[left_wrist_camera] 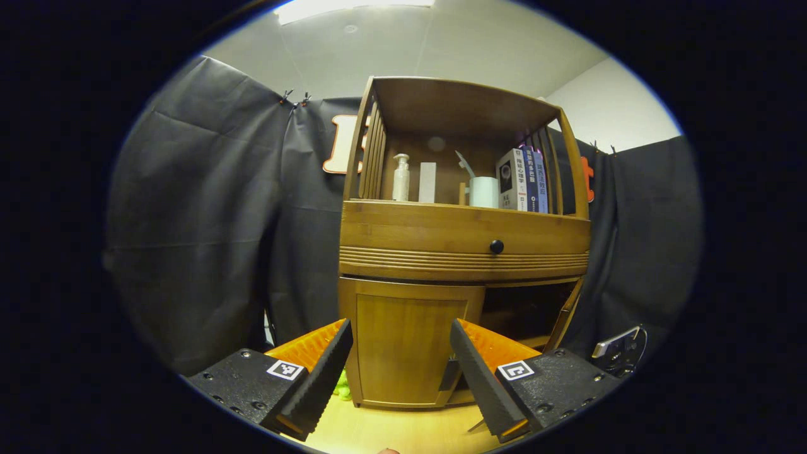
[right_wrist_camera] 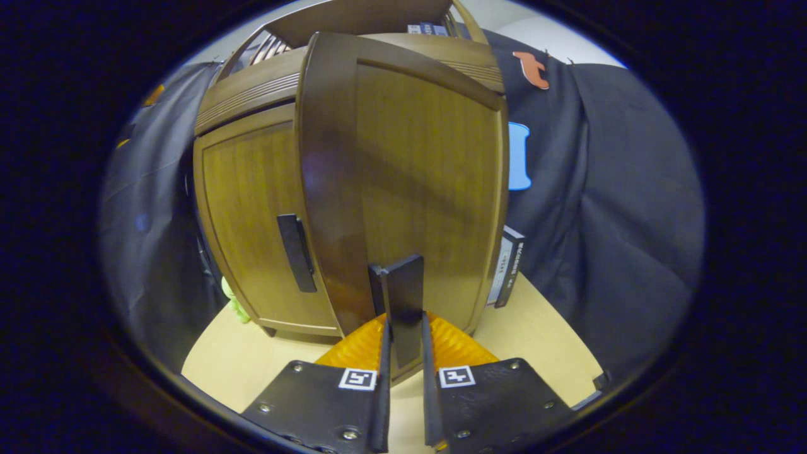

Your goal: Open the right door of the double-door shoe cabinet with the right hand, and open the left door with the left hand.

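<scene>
Right gripper [right_wrist_camera: 403, 353] pinching dark vertical bar handle [right_wrist_camera: 403, 302] of swung-out brown wooden right door [right_wrist_camera: 410, 176]. Left gripper [left_wrist_camera: 400, 359] spread, off closed brown wooden left door [left_wrist_camera: 403, 347] dead ahead; its upright dark handle [right_wrist_camera: 296, 252] on inner edge, toward right.

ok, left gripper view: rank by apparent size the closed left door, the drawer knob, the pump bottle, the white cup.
Largest to smallest:
1. closed left door
2. pump bottle and white cup: look alike in area, bottle taller, cup wider, so not ranked
3. drawer knob
</scene>
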The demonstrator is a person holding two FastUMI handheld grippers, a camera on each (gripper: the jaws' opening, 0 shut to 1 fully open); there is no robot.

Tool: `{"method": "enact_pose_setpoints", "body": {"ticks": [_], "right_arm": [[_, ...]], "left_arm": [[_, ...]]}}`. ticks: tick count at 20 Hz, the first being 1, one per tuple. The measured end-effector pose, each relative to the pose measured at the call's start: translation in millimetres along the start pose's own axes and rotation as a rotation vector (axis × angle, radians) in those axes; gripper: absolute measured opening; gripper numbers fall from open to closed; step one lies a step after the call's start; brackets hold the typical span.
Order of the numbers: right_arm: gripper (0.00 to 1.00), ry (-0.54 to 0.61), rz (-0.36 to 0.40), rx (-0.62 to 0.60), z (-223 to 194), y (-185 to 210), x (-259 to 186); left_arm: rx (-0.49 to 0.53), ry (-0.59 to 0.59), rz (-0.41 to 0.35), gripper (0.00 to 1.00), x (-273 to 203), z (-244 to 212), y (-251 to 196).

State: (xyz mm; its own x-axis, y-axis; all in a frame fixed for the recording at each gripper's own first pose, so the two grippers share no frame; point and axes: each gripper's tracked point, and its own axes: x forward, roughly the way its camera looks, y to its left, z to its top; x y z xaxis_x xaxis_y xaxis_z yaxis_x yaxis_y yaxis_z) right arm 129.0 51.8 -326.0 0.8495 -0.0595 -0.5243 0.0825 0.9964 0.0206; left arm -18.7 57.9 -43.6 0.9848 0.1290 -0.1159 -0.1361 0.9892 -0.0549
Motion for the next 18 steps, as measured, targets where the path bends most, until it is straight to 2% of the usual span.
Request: {"method": "enact_pose_setpoints", "body": {"ticks": [1,9,13,15,18], "right_arm": [[0.22,-0.001,-0.01,0.002,-0.5,-1.6,-0.5],[0.22,-0.003,-0.103,0.015,8.7,-9.5,-3.0],[0.21,0.001,-0.163,0.018,13.7,-12.5,-2.5],[0.21,0.003,-0.194,0.023,17.4,-13.5,-3.5],[0.21,0.0,-0.223,0.037,22.5,-18.2,-9.9]], "left_arm": [[0.001,0.001,-0.01,0.92,0.7,-0.3,-3.0],[-0.008,0.007,-0.072,0.92,4.7,-6.5,-17.6],[-0.024,0.012,-0.091,0.99,7.5,-8.8,-21.4],[-0.032,0.013,-0.105,0.92,8.1,-9.6,-25.2],[-0.034,0.014,-0.127,0.92,8.9,-11.1,-31.5]]}}
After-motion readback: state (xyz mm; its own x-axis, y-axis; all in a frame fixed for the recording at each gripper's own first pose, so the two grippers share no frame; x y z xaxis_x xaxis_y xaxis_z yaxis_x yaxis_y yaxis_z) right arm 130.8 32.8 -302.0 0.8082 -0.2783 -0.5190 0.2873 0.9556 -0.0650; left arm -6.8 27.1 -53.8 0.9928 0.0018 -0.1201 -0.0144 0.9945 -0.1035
